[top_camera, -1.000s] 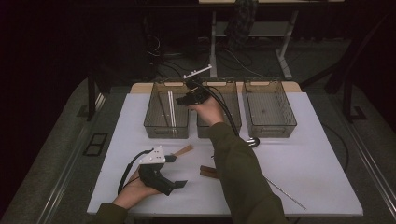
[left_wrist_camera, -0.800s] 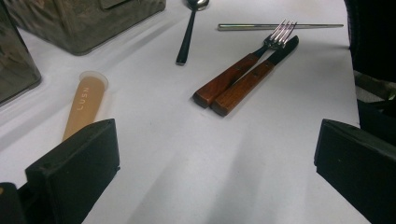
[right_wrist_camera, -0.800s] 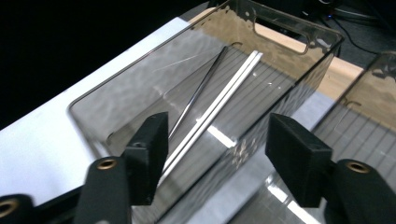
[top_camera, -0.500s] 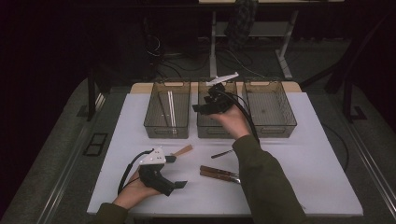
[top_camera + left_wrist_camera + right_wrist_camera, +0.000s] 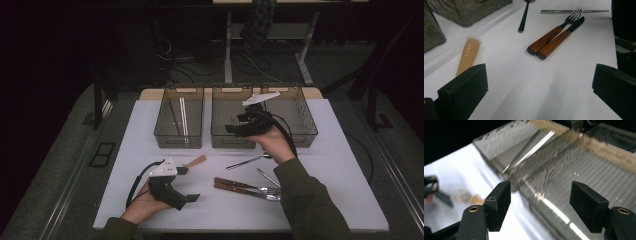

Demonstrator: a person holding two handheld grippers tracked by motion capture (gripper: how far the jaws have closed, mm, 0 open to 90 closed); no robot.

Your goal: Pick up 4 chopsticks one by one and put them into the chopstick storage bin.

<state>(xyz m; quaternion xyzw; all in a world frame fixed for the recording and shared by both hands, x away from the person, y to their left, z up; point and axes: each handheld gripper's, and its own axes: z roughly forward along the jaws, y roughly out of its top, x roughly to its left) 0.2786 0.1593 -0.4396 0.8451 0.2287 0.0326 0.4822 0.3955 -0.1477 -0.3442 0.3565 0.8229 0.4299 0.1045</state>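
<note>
wood-handled fork (image 5: 247,189) and knife (image 5: 235,182) side by side on white table (image 5: 345,175), near spoon (image 5: 247,161) and tan tube (image 5: 195,161). right gripper (image 5: 235,129) over middle bin (image 5: 231,117), jaws just opening, spread, nothing between. left gripper (image 5: 192,198) low on table, jaws spread, empty.

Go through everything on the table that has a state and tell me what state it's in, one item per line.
Left gripper: jaws open, nothing between them, resting low on the table.
Right gripper: jaws open, nothing held, above the middle bin.
Left bin: holds chopsticks.
Middle bin: contents unclear.
Right bin: looks empty.
Fork and knife: lying flat, side by side, touching.
Spoon: lying flat.
Tan tube: lying on its side.
</note>
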